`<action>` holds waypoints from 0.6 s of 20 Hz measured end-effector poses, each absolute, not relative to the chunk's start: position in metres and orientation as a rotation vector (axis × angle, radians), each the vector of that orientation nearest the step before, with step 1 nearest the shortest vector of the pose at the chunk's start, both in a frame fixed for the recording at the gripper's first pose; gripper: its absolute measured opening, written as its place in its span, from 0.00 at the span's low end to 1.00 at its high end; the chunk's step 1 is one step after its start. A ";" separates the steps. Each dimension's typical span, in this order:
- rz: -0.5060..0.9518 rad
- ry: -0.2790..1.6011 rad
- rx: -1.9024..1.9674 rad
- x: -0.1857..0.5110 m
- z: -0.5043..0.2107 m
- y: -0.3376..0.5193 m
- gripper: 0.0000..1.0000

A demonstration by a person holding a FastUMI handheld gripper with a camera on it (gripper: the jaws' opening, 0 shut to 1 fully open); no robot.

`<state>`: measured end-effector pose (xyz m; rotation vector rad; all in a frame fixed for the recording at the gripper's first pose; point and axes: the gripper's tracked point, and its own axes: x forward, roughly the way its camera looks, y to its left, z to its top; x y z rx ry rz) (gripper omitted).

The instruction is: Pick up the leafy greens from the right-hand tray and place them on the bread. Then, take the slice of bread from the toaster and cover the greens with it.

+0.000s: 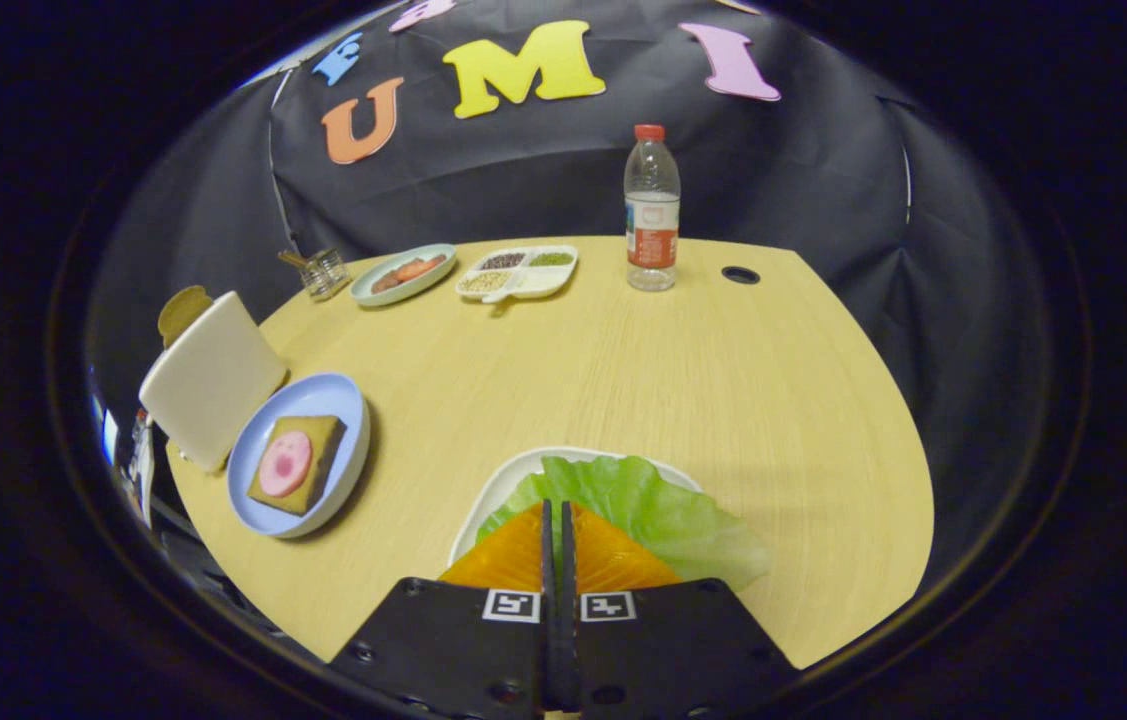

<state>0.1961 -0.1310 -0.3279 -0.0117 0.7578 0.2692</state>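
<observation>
Orange fingers point(557, 530) pressed together, gripping nothing, over leafy greens point(658, 505) on white tray point(498, 490); bottle point(652, 210) label unreadable.

Even overhead light, soft shadows, sharp centre, strong fisheye bending at edges.

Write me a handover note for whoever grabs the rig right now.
Hand-held gripper: fingers closed together above the lettuce leaf, nothing visibly clamped.
Lettuce leaf lies on the white tray just ahead.
Bread with a ham slice sits on the blue plate, beside the white toaster, which holds the second bread slice.
Done: nothing.
Left: grasp lettuce, lay it on the bread, then cover with the toaster slice.
</observation>
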 end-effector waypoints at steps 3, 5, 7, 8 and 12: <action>0.259 0.731 -0.016 0.194 -0.317 -0.133 0.00; 0.222 0.739 -0.117 0.194 -0.323 -0.145 0.00; 0.246 0.736 -0.154 0.196 -0.330 -0.138 0.37; 0.255 0.733 -0.168 0.197 -0.331 -0.136 0.56; 0.228 0.772 -0.208 0.202 -0.351 -0.142 0.98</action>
